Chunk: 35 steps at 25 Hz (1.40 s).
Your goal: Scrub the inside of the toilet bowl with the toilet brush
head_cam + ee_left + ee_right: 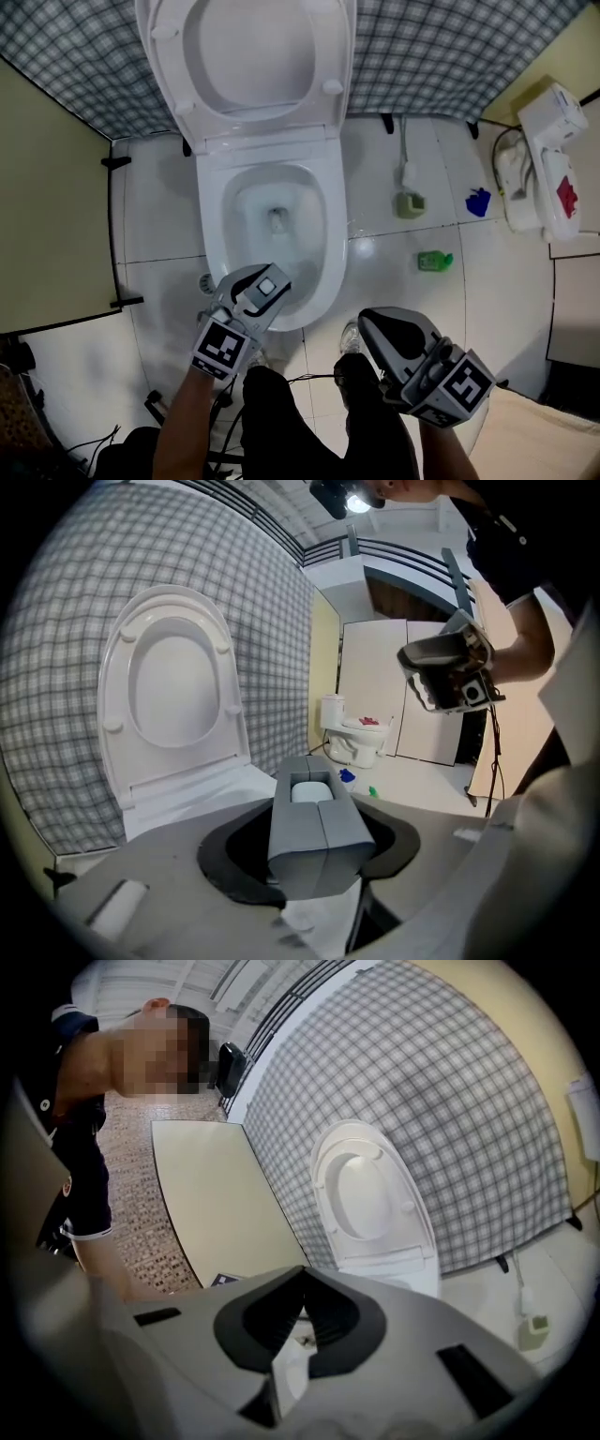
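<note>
Standing at far left: a cream partition panel [47,206] edges the white tiled floor [159,206].
Left gripper [267,281]: held over the near rim of the toilet, nose pointing up the head view towards the bowl. In its own view [312,769] the two grey jaws are clenched together along a centre seam, with nothing gripped between them.
Toilet bowl [214,202]: white and oval, with its long axis running from the person towards the back wall. There is a little water at the bottom.
Seat and lid [253,56]: both raised, leaning against a grey checked wall covering [441,56].
Right gripper [370,321]: right of the bowl's front and clear of it, above the person's shoe. Its nose is pinched closed in its own view [302,1274] and grasps nothing.
Toilet brush [409,178]: on the floor to the right of the toilet, near the back wall and well apart from both grippers. It stands in a small greenish holder [410,204], long axis roughly upright, thin handle up and brush end down. The right gripper view also shows it [532,1328].
Green bottle [434,261]: lying on the tiles just in front of the brush.
Blue item [478,202]: small, on the floor further right; too small to identify.
Second white toilet [534,178]: at the far right edge, with something red on top.
</note>
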{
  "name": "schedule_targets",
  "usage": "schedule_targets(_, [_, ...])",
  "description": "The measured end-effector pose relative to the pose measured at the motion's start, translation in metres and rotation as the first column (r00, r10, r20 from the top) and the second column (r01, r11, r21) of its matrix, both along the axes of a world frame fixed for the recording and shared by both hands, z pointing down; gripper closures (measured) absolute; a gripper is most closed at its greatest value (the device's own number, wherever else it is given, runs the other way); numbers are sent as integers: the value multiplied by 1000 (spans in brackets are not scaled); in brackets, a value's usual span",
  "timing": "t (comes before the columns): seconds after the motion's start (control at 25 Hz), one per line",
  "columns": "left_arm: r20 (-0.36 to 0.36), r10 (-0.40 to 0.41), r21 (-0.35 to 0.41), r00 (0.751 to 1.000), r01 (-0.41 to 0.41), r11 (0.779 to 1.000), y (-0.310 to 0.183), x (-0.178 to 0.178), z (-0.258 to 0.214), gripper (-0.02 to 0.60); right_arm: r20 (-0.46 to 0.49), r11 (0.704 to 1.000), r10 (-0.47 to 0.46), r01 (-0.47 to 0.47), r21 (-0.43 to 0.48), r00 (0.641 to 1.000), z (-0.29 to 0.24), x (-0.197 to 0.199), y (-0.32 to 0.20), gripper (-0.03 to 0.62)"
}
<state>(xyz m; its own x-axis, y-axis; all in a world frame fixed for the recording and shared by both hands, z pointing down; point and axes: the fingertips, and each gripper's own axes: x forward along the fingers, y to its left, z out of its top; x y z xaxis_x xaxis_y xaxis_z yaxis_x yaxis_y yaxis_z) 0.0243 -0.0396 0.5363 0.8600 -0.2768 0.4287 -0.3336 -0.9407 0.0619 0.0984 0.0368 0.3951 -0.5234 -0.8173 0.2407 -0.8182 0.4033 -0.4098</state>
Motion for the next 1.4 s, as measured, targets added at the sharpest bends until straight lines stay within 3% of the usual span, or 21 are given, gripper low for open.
schedule_targets(0.2, [-42, -77, 39, 996, 78, 996, 1, -11, -33, 391, -43, 999, -25, 26, 23, 999, -34, -4, 5, 594])
schedule_targets(0.4, [-221, -177, 89, 959, 201, 976, -25, -44, -129, 391, -49, 998, -61, 62, 6, 997, -41, -26, 14, 594])
schedule_targets(0.6, [-322, -281, 142, 904, 339, 930, -49, -117, -220, 391, -55, 991, -137, 137, 8, 989, -38, -58, 12, 594])
schedule_targets(0.76, [-295, -329, 257, 897, 406, 877, -55, -181, -249, 391, -87, 977, -199, 205, 57, 976, -36, -77, 3, 594])
schedule_targets(0.92, [-242, -422, 269, 874, 478, 836, -62, -232, -233, 391, -82, 969, -237, 241, 43, 968, -39, -101, -11, 594])
schedule_targets(1.12, [-127, -508, 259, 852, 523, 812, -55, -266, -164, 391, -61, 962, -272, 273, 17, 960, -28, -127, -24, 594])
schedule_targets(1.4, [-56, -644, 144, 763, 644, 751, -51, -283, -44, 391, -48, 947, -320, 319, -19, 946, -5, -148, -33, 594])
